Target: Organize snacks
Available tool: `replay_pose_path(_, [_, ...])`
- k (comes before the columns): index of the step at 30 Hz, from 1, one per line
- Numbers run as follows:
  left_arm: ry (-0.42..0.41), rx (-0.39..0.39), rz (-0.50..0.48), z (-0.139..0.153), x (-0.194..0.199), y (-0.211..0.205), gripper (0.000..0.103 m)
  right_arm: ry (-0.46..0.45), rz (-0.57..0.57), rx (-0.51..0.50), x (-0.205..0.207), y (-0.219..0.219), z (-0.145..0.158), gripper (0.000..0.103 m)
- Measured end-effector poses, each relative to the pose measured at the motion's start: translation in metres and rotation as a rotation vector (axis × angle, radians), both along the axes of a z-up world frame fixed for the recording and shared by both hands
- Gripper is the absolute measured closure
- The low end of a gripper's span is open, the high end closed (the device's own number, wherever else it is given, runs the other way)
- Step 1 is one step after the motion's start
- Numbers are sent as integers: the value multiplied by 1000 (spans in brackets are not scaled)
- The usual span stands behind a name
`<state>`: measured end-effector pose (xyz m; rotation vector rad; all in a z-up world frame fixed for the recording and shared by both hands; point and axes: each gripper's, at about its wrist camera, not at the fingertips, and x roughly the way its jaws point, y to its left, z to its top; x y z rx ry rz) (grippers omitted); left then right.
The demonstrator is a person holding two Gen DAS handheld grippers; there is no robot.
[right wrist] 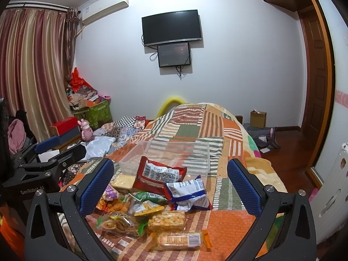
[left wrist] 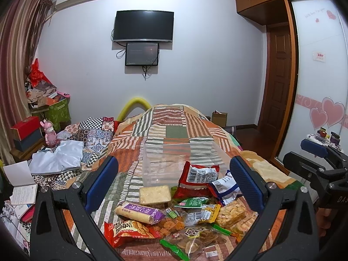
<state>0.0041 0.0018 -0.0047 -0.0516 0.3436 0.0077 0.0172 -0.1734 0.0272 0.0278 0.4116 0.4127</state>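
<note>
A pile of snack packets (left wrist: 187, 213) lies on the patchwork bedspread, also in the right wrist view (right wrist: 152, 202). A clear plastic box (left wrist: 174, 158) stands just behind the pile, and shows in the right wrist view (right wrist: 174, 152). A red packet (left wrist: 198, 178) leans against the box front. My left gripper (left wrist: 174, 182) is open and empty, hovering above the pile. My right gripper (right wrist: 170, 184) is open and empty, above the pile's right side. Each gripper shows at the edge of the other's view (left wrist: 315, 152) (right wrist: 54, 150).
The bed (left wrist: 174, 126) runs away from me toward a wall with a TV (left wrist: 143, 26). Folded clothes and quilts (left wrist: 71, 148) lie on the left. Boxes and a pink toy (left wrist: 51, 132) stand at the left. A wardrobe (left wrist: 315, 65) and a door are on the right.
</note>
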Motion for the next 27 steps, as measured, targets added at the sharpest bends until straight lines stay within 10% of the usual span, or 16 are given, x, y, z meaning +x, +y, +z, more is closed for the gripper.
replay_pose_path(27, [6,-5,2,0,0,1,0,12,-1,8,2,0,-1,0])
